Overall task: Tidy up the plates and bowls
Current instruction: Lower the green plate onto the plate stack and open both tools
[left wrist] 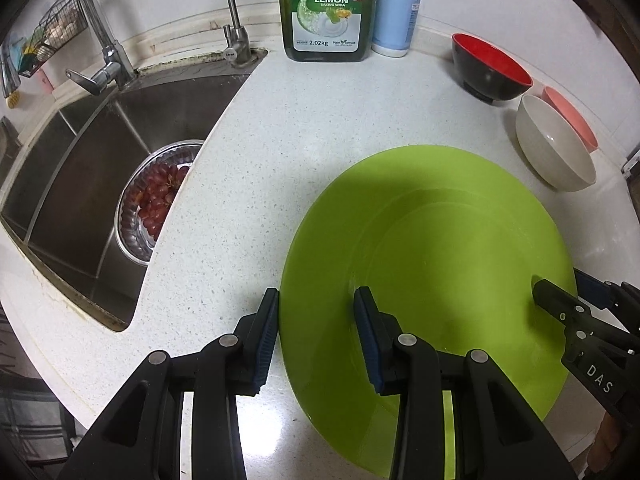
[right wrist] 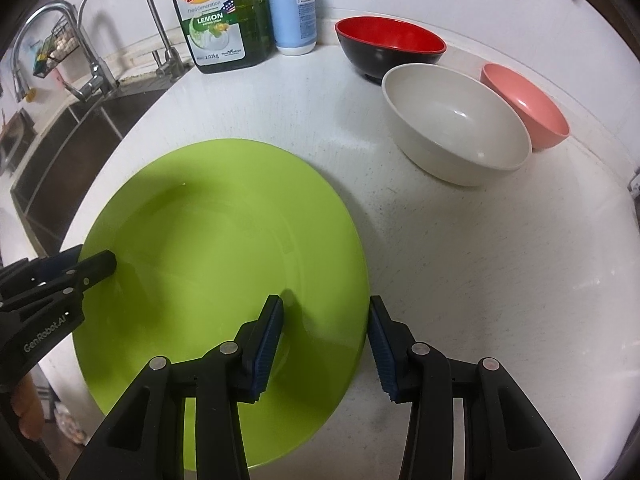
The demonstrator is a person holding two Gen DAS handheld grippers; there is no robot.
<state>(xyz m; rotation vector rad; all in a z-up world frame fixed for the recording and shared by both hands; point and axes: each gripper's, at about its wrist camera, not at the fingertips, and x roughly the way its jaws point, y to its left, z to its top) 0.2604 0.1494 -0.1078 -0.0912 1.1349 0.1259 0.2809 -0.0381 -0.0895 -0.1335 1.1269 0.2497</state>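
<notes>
A large lime-green plate (left wrist: 432,264) (right wrist: 224,256) lies flat on the white countertop. My left gripper (left wrist: 316,312) is open and straddles the plate's left rim, one finger outside it and one over the plate. My right gripper (right wrist: 326,320) is open and straddles the right rim the same way. Each gripper shows in the other's view, the left gripper (right wrist: 92,264) and the right gripper (left wrist: 560,292), both at the plate's edge. Behind the plate stand a white bowl (right wrist: 456,120) (left wrist: 554,144), a pink bowl (right wrist: 524,104) (left wrist: 572,116) and a black bowl with red inside (right wrist: 390,46) (left wrist: 490,68).
A steel sink (left wrist: 100,168) on the left holds a metal colander of red grapes (left wrist: 156,196). Two taps (left wrist: 236,20) stand behind it. A green dish soap jug (left wrist: 328,8) (right wrist: 220,16) and a pale blue bottle (left wrist: 396,8) (right wrist: 292,8) stand against the back wall.
</notes>
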